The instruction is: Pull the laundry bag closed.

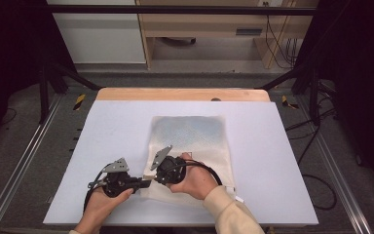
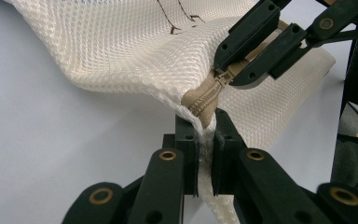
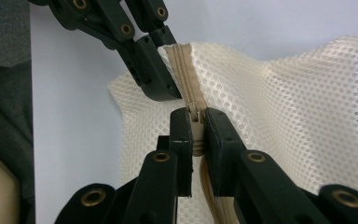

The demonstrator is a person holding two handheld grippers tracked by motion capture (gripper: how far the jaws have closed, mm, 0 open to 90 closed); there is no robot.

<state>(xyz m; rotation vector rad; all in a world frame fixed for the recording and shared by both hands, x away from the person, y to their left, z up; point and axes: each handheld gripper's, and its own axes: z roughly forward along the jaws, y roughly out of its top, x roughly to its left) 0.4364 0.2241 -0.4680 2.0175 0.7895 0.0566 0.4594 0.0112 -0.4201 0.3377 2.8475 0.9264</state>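
A cream mesh bag (image 1: pixel 190 141) lies on the white mat, with something bluish (image 1: pixel 190 129) showing through its far half. At the bag's near left corner my left gripper (image 1: pixel 147 183) is shut on the end of the tan zipper (image 2: pixel 205 100), clamping mesh (image 2: pixel 121 51) and tape between its jaws (image 2: pixel 206 140). Just beside it, my right gripper (image 1: pixel 157 178) is shut on the zipper pull (image 3: pixel 194 113), which sits between its pads (image 3: pixel 195 130). In the right gripper view the left gripper (image 3: pixel 168 60) grips the zipper tape (image 3: pixel 182 70) directly ahead. The bag corner is lifted slightly off the mat.
The white mat (image 1: pixel 272 161) covers a wooden table whose bare edge (image 1: pixel 182 94) shows at the back. Metal rails (image 1: pixel 24 161) run along both sides. Cables (image 1: pixel 316 190) lie on the floor at the right, and cabinets stand beyond the table.
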